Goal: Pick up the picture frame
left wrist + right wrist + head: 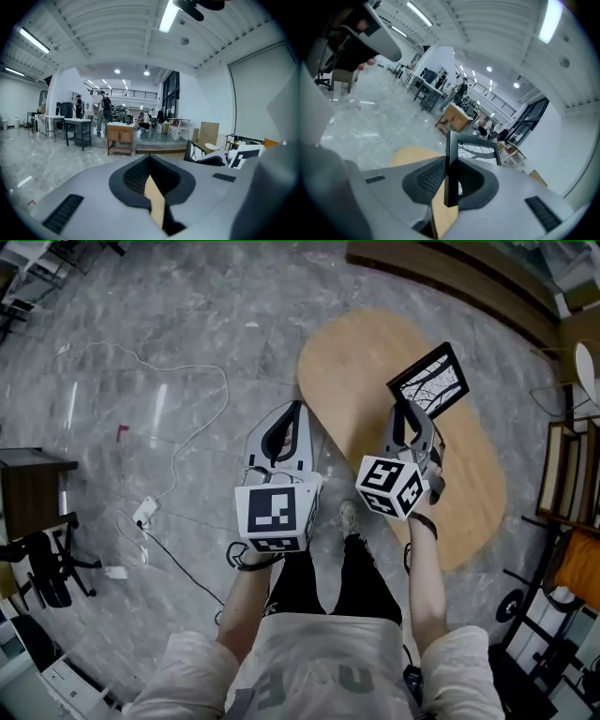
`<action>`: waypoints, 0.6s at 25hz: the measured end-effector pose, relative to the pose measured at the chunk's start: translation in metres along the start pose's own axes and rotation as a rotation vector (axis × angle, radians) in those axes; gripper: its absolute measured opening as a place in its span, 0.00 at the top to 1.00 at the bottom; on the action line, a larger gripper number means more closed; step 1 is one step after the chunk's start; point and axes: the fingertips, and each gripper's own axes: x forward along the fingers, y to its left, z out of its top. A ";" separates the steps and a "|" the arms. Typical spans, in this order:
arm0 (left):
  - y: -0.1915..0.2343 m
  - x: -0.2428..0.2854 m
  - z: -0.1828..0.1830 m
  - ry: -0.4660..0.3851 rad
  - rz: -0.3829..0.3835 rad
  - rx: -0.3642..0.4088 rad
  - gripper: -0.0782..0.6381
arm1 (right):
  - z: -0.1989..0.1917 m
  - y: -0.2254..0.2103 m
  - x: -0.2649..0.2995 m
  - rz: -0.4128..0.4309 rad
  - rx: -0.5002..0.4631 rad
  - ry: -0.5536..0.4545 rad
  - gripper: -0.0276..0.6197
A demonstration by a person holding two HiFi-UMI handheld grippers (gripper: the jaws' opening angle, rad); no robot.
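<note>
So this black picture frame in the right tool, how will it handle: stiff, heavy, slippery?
The black rectangular picture frame is probably stiff: it looks flat though the right tool pinches only one edge. It seems light, held off the oval wooden table by that single pinch. Gripped off-centre on a smooth edge, it could pivot or slip.

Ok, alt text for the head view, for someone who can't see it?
The right tongs grip a black picture frame by one edge, over an oval wooden table. The left tongs hang empty beside them, over grey marble floor.
</note>
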 end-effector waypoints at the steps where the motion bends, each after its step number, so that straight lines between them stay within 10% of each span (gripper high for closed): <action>1: 0.001 -0.004 0.021 -0.025 0.006 0.002 0.88 | 0.022 -0.018 -0.008 -0.027 0.014 -0.038 0.83; 15: -0.051 -0.127 0.197 -0.274 0.026 0.092 0.88 | 0.197 -0.138 -0.236 -0.166 0.213 -0.571 0.83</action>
